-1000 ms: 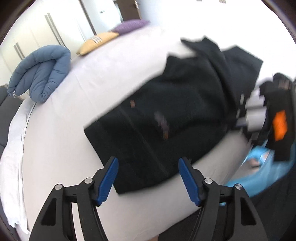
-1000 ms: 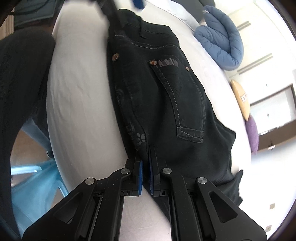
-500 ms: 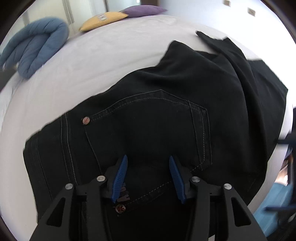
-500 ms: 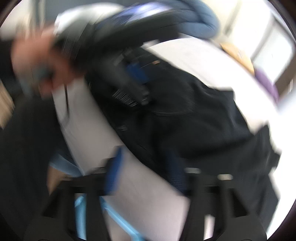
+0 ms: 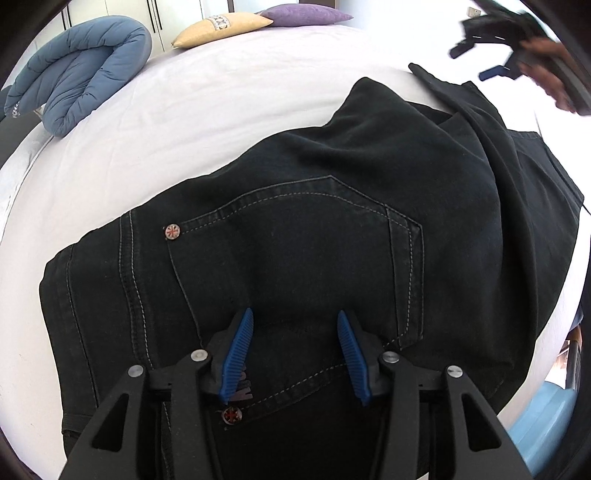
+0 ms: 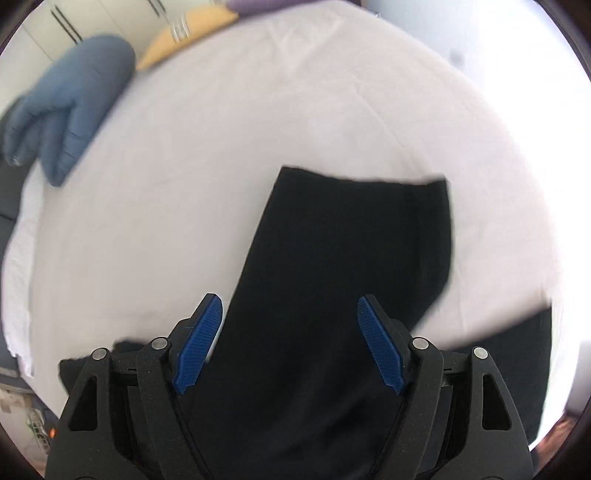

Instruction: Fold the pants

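Note:
Black jeans (image 5: 314,236) lie on a white bed, back pocket and rivets up, legs running to the far right. My left gripper (image 5: 293,319) is open and empty, low over the pocket near the waistband. My right gripper (image 6: 290,306) is open and empty above the leg end of the pants (image 6: 351,251), whose hem lies flat on the sheet. The right gripper also shows blurred at the top right of the left wrist view (image 5: 517,40), over the far leg.
A folded blue duvet (image 5: 81,66) lies at the bed's far left, with a yellow pillow (image 5: 221,24) and a purple pillow (image 5: 306,16) behind it. A light blue object (image 5: 546,428) sits past the bed's near right edge. White sheet (image 6: 258,110) surrounds the pants.
My right gripper let go of the pants' edge, opened and swung over to the leg end. My left gripper moved in over the back pocket and stayed open.

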Demonstrator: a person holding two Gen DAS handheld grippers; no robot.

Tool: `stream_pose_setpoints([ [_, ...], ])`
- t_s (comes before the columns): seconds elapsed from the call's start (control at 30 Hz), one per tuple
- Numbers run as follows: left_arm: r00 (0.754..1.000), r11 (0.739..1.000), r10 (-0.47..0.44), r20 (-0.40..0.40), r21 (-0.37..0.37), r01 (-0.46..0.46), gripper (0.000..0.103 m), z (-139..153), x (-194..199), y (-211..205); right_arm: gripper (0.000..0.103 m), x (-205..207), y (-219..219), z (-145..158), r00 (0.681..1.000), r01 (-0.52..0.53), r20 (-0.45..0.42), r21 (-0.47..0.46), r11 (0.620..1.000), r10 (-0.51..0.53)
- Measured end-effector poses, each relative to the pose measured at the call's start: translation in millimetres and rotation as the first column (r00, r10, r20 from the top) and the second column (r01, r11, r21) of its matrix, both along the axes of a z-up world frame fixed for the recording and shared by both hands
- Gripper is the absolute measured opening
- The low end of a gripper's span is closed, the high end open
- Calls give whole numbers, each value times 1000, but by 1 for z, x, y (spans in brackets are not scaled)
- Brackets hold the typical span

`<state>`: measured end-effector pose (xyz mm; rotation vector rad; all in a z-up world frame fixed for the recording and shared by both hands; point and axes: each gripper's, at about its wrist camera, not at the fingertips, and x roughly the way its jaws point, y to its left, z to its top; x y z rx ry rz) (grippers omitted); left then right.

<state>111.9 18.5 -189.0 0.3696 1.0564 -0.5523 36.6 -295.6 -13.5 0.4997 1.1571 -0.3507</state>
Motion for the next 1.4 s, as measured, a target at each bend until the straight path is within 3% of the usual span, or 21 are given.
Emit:
stream_pose_setpoints([
  [0.1, 1000, 1000, -2, 4, -9, 2, 50, 1, -2, 9, 75, 48, 6, -14, 992, -38, -120, -44, 998, 32],
  [0.17, 1000, 1000, -3, 8, -14, 4, 50, 1, -3, 15, 75, 70, 10, -27, 978, -16, -209, -85, 996, -2],
  [0.37, 1000, 999, 2, 22, -38, -1, 50, 8, -8, 41, 75, 105, -2, -61, 936, 61, -332, -168, 984, -115],
  [0.57, 999, 999, 3, 31, -46, -2, 50, 8, -11, 43, 74, 116, -9, -77, 935, 49, -341, -141, 989, -95],
  [0.77, 999, 999, 11, 37, -42, -9, 50, 8, -13, 39, 65, 107, 3, -79, 943, 20, -326, -134, 991, -63],
  [0.87, 999, 999, 15, 36, -42, -14, 50, 8, -13, 36, 51, 114, 20, -82, 943, -32, -331, -150, 988, -19],
  [1.0, 999, 999, 16, 36, -44, -15, 50, 9, -14, 36, 21, 121, 25, -83, 945, -49, -328, -145, 988, -1],
  [1.07, 999, 999, 16, 36, -44, -15, 50, 9, -14, 35, 3, 120, 22, -81, 948, -44, -317, -134, 990, -1],
  [1.23, 999, 999, 15, 36, -43, -13, 50, 9, -13, 36, 1, 100, 4, -48, 982, -2, -186, -90, 996, -15],
  [1.33, 999, 999, 14, 34, -38, -13, 50, 9, -13, 35, 1, 60, -13, -13, 999, 39, -31, -50, 998, -41],
  [1.4, 999, 999, 17, 32, -37, -16, 50, 10, -13, 35, 1, 17, -29, 11, 992, 87, 96, -10, 996, -85],
])
